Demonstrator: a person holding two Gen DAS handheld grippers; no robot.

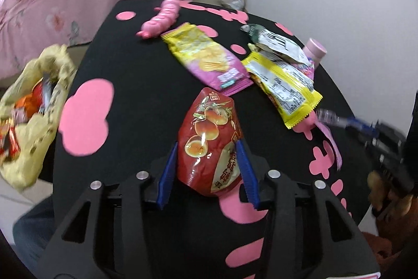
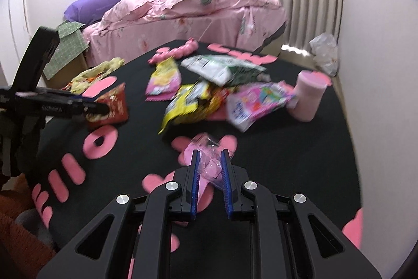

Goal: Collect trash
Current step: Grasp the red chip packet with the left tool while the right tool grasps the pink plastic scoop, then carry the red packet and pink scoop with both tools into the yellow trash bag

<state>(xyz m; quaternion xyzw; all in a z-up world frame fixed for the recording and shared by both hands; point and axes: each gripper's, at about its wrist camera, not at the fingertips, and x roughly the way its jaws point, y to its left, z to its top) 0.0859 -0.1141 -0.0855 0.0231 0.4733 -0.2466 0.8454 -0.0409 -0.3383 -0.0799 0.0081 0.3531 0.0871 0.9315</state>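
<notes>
A red snack bag [image 1: 209,143] lies on the black table with pink shapes [image 1: 135,106], and my left gripper [image 1: 206,148] is shut on its near end, one blue finger on each side. In the right wrist view the same red snack bag [image 2: 115,106] shows at the left gripper [image 2: 100,107]. My right gripper [image 2: 210,158] is shut on a crumpled clear plastic wrapper [image 2: 206,145] just above the table [image 2: 313,148]. From the left wrist view, that wrapper [image 1: 326,117] sticks out of the right gripper [image 1: 350,122] at the table's right edge.
A yellowish trash bag [image 1: 34,109] with wrappers inside hangs off the table's left side. Beyond lie a yellow-pink chips bag [image 1: 206,59], a yellow wrapper [image 1: 284,88], a white-green wrapper [image 1: 277,41], a pink cup [image 1: 316,49] and a pink toy [image 1: 162,17]. A pink bed [image 2: 183,17] stands behind.
</notes>
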